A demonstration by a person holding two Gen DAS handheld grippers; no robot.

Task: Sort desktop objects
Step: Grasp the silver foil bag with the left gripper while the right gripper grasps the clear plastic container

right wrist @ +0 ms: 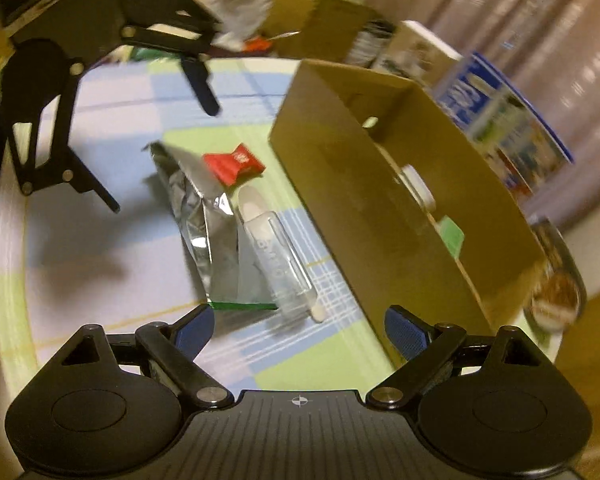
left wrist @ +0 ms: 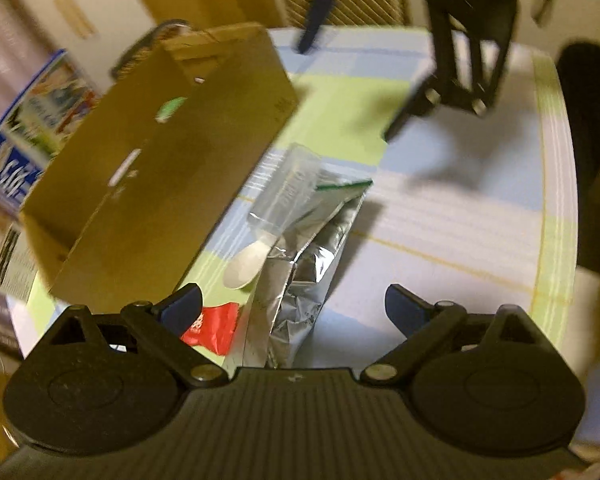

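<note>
A crumpled silver foil pouch [left wrist: 300,280] lies on the round table, with a white spoon in a clear wrapper [left wrist: 256,256] and a red packet [left wrist: 212,328] beside it. An open cardboard box [left wrist: 160,168] stands next to them. My left gripper [left wrist: 294,306] is open and empty, just above the pouch. In the right wrist view the pouch [right wrist: 204,220], spoon [right wrist: 276,252], red packet [right wrist: 234,166] and box [right wrist: 380,216] lie ahead of my right gripper [right wrist: 298,330], which is open and empty. The left gripper [right wrist: 164,156] hangs at the far side.
The table has a checked cloth [left wrist: 440,216] in blue, green and white. A blue printed carton [right wrist: 504,120] and other clutter stand behind the box. A white lid [right wrist: 418,188] and a green item [right wrist: 452,236] lie inside the box. The right gripper [left wrist: 348,88] shows at top right.
</note>
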